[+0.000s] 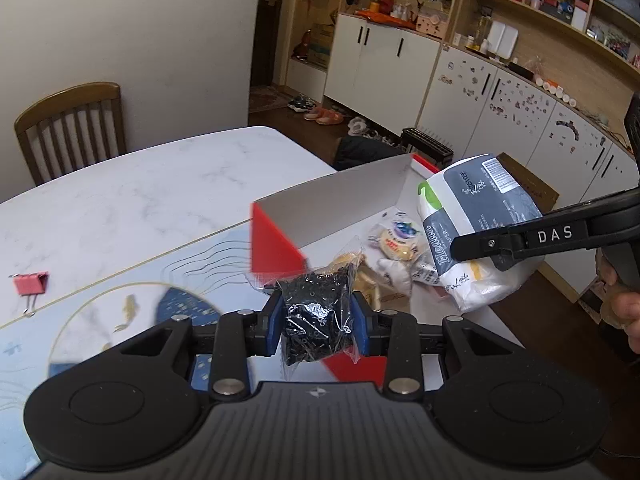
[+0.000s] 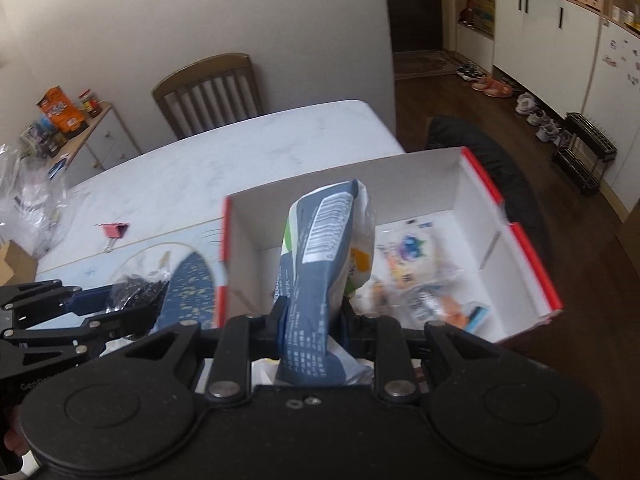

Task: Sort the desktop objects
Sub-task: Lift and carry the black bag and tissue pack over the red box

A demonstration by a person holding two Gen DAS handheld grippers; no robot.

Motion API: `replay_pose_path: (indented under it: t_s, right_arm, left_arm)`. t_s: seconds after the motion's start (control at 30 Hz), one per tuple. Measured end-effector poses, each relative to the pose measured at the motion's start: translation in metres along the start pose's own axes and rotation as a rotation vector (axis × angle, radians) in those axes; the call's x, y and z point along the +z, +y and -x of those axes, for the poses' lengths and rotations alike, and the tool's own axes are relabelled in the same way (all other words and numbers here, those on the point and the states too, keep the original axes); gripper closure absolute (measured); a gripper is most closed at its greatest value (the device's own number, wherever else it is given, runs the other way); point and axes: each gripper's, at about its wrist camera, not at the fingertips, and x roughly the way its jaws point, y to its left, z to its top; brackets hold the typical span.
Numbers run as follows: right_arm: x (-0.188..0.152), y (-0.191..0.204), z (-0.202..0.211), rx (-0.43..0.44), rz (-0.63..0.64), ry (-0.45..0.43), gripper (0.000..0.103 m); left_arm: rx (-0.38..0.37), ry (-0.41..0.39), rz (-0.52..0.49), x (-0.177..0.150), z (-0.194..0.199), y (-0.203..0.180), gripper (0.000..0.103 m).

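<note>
My left gripper [image 1: 318, 320] is shut on a clear bag of small black parts [image 1: 316, 312] and holds it just above the near left corner of the red box [image 1: 276, 248]. My right gripper [image 2: 310, 320] is shut on a grey and white tissue pack [image 2: 324, 264] and holds it over the red box [image 2: 536, 264]. The pack [image 1: 476, 232] also shows in the left wrist view, clamped by the right gripper's finger. Several wrapped snack packets [image 2: 412, 256] lie on the box's white floor. The left gripper and its bag [image 2: 136, 292] show at the left of the right wrist view.
A pink binder clip [image 1: 30, 284] lies on the marble table [image 1: 140, 192], left of a blue patterned mat [image 1: 180, 304]. A wooden chair [image 2: 208, 88] stands at the table's far side. Plastic bags [image 2: 28, 200] lie at the far left. Cabinets line the right wall.
</note>
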Motion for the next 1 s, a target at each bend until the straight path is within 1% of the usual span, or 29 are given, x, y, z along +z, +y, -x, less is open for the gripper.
replay_pose_path:
  t_s: [0.2,0.53,0.73,1.0]
  right_arm:
    - [0.003,-0.031,-0.002,-0.017,-0.014,0.001,0.080]
    - [0.009,-0.061,-0.022,-0.043,-0.017,0.023,0.080]
    - [0.011,-0.076,-0.039,-0.053,-0.024,0.044,0.080]
    - [0.015,-0.078,-0.058,-0.036,-0.002,0.078,0.080]
  left_arm:
    - [-0.001,0.010,-0.025,0.011,-0.023,-0.022,0.069]
    - [-0.001,0.035,-0.078,0.030,-0.066,-0.051,0.069]
    - [-0.002,0.057,-0.099,0.041,-0.092,-0.058,0.069]
    - [0.014,0.091,-0.146,0.055,-0.129,-0.060,0.069]
